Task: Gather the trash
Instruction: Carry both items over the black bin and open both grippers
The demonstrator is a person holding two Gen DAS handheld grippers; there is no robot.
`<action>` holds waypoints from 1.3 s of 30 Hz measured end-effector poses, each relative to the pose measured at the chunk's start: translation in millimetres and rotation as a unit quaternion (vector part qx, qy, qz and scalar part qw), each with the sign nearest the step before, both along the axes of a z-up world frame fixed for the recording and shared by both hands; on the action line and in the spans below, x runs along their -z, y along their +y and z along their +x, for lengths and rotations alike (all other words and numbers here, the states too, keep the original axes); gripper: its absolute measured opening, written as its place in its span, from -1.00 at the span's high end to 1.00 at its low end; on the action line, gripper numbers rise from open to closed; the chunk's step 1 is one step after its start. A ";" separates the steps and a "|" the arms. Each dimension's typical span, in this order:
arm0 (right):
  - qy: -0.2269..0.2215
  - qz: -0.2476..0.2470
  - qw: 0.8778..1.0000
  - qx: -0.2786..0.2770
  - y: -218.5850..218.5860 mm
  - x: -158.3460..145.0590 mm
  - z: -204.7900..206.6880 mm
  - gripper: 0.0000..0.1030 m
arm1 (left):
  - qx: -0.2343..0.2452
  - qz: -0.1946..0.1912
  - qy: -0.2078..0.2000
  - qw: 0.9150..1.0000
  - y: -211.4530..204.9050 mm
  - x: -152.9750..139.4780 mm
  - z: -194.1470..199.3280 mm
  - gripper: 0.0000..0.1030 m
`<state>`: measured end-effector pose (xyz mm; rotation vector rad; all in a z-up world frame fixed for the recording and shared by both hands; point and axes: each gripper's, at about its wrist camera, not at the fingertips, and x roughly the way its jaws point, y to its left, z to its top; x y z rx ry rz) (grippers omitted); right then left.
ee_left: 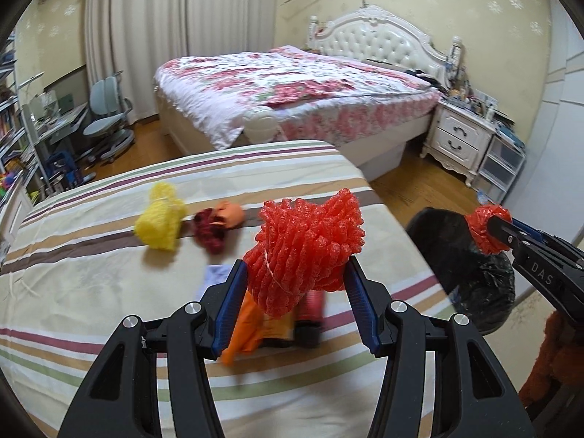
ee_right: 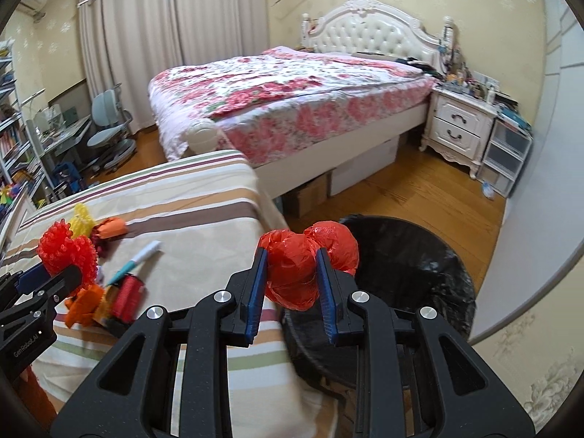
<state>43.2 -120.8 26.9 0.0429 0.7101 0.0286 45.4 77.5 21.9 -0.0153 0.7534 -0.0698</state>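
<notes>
Left gripper (ee_left: 295,284) clamped on red foam net (ee_left: 306,252), fingers (ee_left: 231,303) pressed vs. both sides, net held up above striped bed cover (ee_left: 91,292). Under net, on cover: orange wrapper (ee_left: 252,332) w/ dark red cylinder item (ee_left: 310,314) just beside it, partly hidden by net. Farther back on cover: yellow foam net (ee_left: 160,222), next to it dark red scrap (ee_left: 208,230) touching an orange piece (ee_left: 230,213). Teal-and-white pen (ee_right: 140,257) lying on cover, seen from right wrist view, near the wrapper. Right gripper (ee_right: 292,273) pinching crumpled red plastic bag (ee_right: 310,262), fingers (ee_right: 255,292) closed tight on it, part of bag bulging past right finger. Bag held at cover's edge, just beside bin (ee_right: 419,273) lined w/ black bag, bin on wood floor (ee_right: 401,189) to right of striped bed. In left wrist view same red bag (ee_left: 489,230) seen at tip of right gripper (ee_left: 505,235), over bin rim (ee_left: 438,241). Whether bag fully above bin opening: can't tell. Background: big bed w/ floral quilt (ee_left: 292,84), white tufted headboard (ee_left: 379,40), white nightstand (ee_left: 460,135), curtains (ee_left: 164,36), grey-blue chair (ee_left: 106,109) at left.
</notes>
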 end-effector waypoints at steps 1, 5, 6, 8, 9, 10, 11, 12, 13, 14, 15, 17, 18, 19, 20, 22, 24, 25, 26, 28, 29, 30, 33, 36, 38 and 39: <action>0.000 0.001 1.000 0.006 -6.0 1.1 -0.3 0.49 | 0.006 0.000 0.001 1.000 -7.7 1.2 2.4 -0.04; 0.002 0.005 0.999 0.032 -32.7 7.0 1.8 0.49 | 0.030 0.000 0.004 1.000 -37.3 6.0 13.6 -0.04; 0.003 0.005 0.999 0.036 -36.7 8.2 2.3 0.50 | 0.036 0.000 0.005 0.999 -45.2 7.4 16.6 -0.04; 0.005 0.006 0.999 0.045 -46.1 11.7 3.7 0.49 | 0.048 0.004 0.005 0.999 -59.8 10.5 21.0 -0.04; 0.007 0.007 0.999 0.049 -51.2 13.9 5.0 0.49 | 0.054 0.007 0.007 0.999 -67.8 12.7 23.6 -0.04; 0.009 0.009 0.999 0.052 -56.2 16.0 6.5 0.49 | 0.060 0.008 0.009 0.998 -74.5 14.8 26.8 -0.04; 0.011 0.010 0.998 0.055 -60.4 18.2 8.0 0.49 | 0.064 0.009 0.012 0.998 -80.2 16.4 29.4 -0.04; 0.012 0.011 0.998 0.058 -64.3 20.0 7.9 0.49 | 0.069 0.010 0.014 0.997 -86.6 18.4 32.5 -0.04; 0.014 0.012 0.998 0.061 -68.5 22.3 9.6 0.49 | 0.073 0.012 0.015 0.997 -92.1 20.0 34.5 -0.04; 0.015 0.014 0.998 0.064 -73.0 24.4 9.9 0.49 | 0.077 0.013 0.018 0.997 -98.4 21.9 37.5 -0.04; 0.017 0.015 0.998 0.066 -75.7 25.9 9.6 0.49 | 0.079 0.013 0.020 0.997 -103.3 23.6 40.1 -0.04; 0.020 0.018 0.997 0.071 -82.2 29.9 12.8 0.49 | 0.085 0.015 0.023 0.996 -113.0 26.9 45.0 -0.04; 0.021 0.019 0.997 0.073 -86.9 31.5 14.8 0.49 | 0.087 0.016 0.024 0.996 -117.7 28.4 46.9 -0.04; 0.023 0.021 0.997 0.075 -90.1 33.8 16.4 0.49 | 0.090 0.018 0.025 0.996 -122.3 29.8 47.9 -0.04; 0.025 0.022 0.997 0.076 -92.0 35.6 16.7 0.49 | 0.091 0.019 0.026 0.995 -125.9 30.7 49.0 -0.04; 0.028 0.025 0.996 0.080 -94.9 38.5 17.8 0.49 | 0.093 0.022 0.028 0.995 -133.0 33.1 51.5 -0.04; 0.030 0.028 0.996 0.084 -99.6 41.7 19.1 0.49 | 0.094 0.025 0.030 0.995 -139.0 36.0 54.9 -0.04; 0.031 0.029 0.995 0.085 -101.7 42.7 19.9 0.49 | 0.095 0.027 0.032 0.995 -141.4 37.7 56.5 -0.04; 0.032 0.030 0.995 0.087 -104.2 44.4 20.5 0.49 | 0.097 0.028 0.033 0.994 -144.0 39.2 57.8 -0.04; 0.034 0.033 0.995 0.090 -108.9 46.7 21.0 0.49 | 0.099 0.032 0.034 0.994 -149.1 41.1 60.1 -0.04; 0.035 0.035 0.995 0.092 -111.1 48.1 21.2 0.49 | 0.100 0.034 0.035 0.994 -151.6 41.7 60.8 -0.04; 0.035 0.036 0.994 0.093 -113.6 48.6 22.0 0.49 | 0.102 0.035 0.035 0.994 -153.8 42.4 61.9 -0.04; 0.037 0.040 0.994 0.097 -118.6 52.0 23.1 0.49 | 0.104 0.037 0.038 0.993 -159.0 45.2 65.4 -0.04; 0.041 0.044 0.993 0.099 -122.8 54.9 25.3 0.49 | 0.106 0.041 0.041 0.993 -163.8 48.0 67.9 -0.04; 0.043 0.046 0.993 0.101 -125.5 56.8 27.1 0.49 | 0.106 0.044 0.043 0.992 -167.4 50.1 69.0 -0.05; 0.044 0.047 0.993 0.101 -127.3 57.4 28.3 0.49 | 0.106 0.045 0.044 0.992 -168.7 51.2 69.0 -0.05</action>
